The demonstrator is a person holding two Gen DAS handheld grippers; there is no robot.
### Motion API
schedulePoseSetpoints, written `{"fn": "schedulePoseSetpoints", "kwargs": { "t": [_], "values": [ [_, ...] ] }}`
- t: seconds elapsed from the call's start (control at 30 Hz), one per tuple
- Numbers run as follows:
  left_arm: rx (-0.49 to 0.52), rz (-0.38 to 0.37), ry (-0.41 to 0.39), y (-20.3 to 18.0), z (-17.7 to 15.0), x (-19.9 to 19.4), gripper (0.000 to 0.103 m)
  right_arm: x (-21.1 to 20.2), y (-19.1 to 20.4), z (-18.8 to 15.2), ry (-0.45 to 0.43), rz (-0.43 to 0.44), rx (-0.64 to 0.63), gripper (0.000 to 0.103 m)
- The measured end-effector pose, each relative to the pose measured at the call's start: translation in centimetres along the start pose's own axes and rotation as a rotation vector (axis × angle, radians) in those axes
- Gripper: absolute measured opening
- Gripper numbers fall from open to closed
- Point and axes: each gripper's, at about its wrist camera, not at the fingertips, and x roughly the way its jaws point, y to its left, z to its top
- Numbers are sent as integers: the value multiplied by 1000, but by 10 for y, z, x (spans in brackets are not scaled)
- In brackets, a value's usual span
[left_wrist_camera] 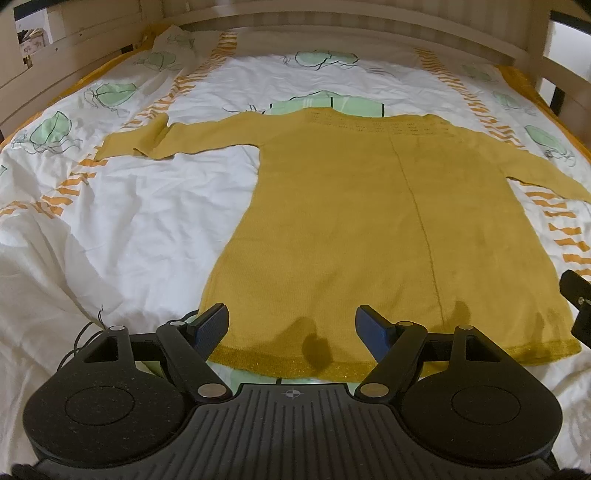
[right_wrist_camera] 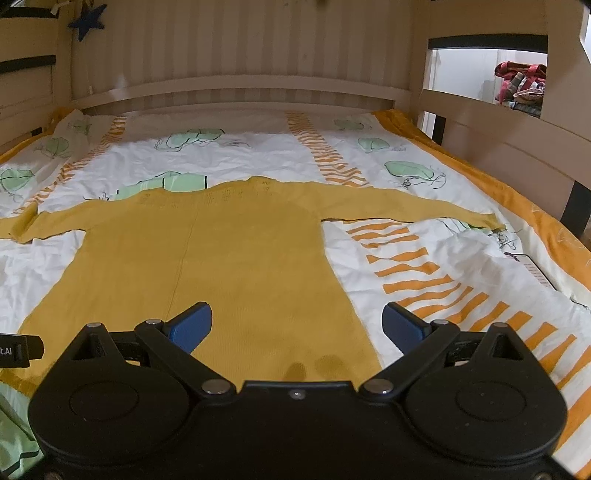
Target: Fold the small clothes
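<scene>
A mustard-yellow knit sweater lies spread flat on the bed, hem toward the near edge and neckline toward the wooden headboard. Under it is a rumpled white duvet printed with pale green shapes and bands of orange stripes. Both sleeves stretch out sideways; the cuff of the one on the left in the left wrist view is doubled back on itself, while the other runs out straight toward the orange border of the bedding on the right in the right wrist view. A seam runs down the middle of the body, and a glittery band edges the hem.

The left claw hangs over the hem near the sweater's left corner, its blue-padded fingers spread wide with nothing between them but the cloth lying below. The right claw hovers over the lower right side of the body, likewise wide apart and gripping nothing, one pad above the knit, the other above the bare duvet just past the sweater's edge. A dark blue star hangs on the bed frame at upper left, and a heap of red fabric shows through the gap in the frame at right.
</scene>
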Motion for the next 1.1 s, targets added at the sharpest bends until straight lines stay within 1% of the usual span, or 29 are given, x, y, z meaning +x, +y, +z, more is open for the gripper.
{"fn": "schedulePoseSetpoints", "kwargs": {
  "t": [0.57,1.1],
  "values": [
    [-4,-1,8,4,0,1,75,2,2,-1,13,9,-2,99],
    [-11,-15,57,2,1,8,75,9,1,-2,54,27,19,99]
  ]
}}
